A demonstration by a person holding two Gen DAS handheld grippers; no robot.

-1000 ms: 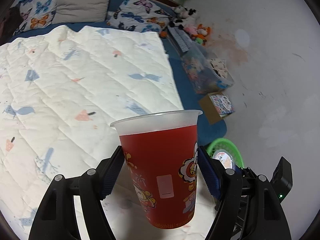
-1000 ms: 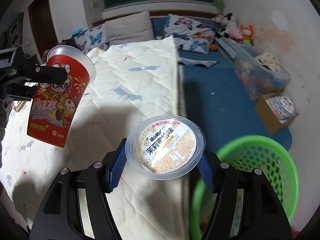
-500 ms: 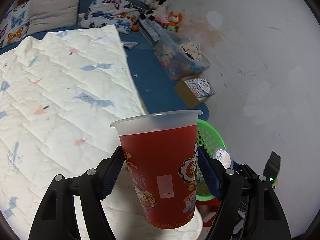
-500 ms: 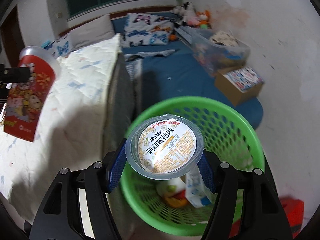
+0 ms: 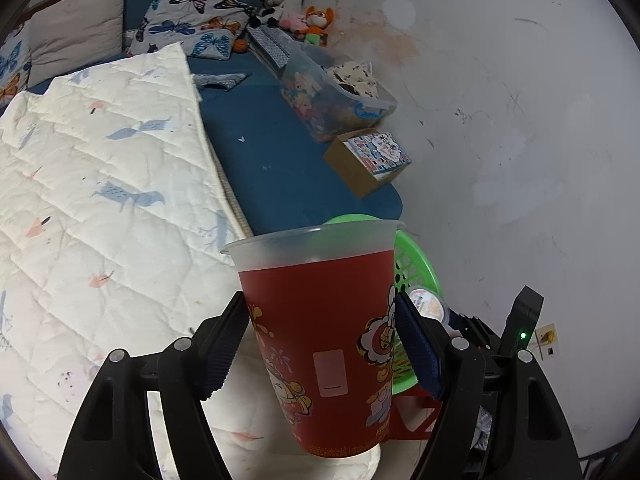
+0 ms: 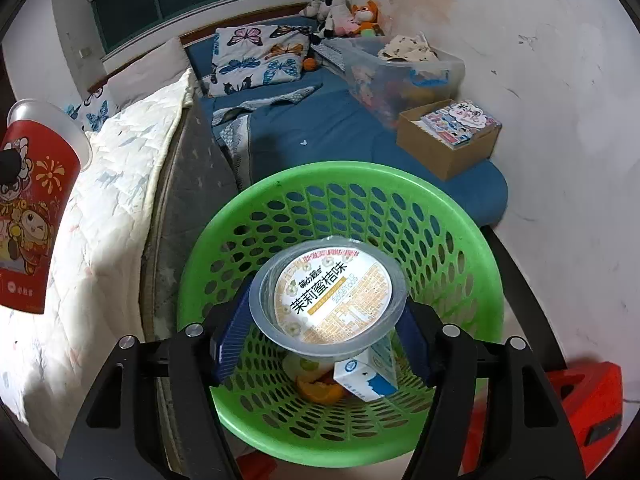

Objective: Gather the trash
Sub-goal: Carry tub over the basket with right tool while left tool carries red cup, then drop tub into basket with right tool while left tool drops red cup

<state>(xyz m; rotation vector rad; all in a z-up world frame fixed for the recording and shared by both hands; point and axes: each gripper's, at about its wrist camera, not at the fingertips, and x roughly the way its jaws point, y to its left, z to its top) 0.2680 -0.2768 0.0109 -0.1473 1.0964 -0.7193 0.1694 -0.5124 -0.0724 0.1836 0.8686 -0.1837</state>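
The right gripper (image 6: pixel 326 340) is opening its fingers around a sealed jelly cup (image 6: pixel 328 304), apparently still touching it, above the green basket (image 6: pixel 452 276); the left gripper (image 5: pixel 320 344) is gripping a red cup (image 5: pixel 320 344) over the bed's quilt (image 5: pixel 100 200).

Sealed tub lid (image 6: pixel 332 300): "茉莉蜜桔味" (small print unreadable). Red cup (image 6: pixel 30 216): no legible text.

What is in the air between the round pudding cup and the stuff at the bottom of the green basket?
Nothing: in the right wrist view the pudding cup hangs over bare space inside the green basket.
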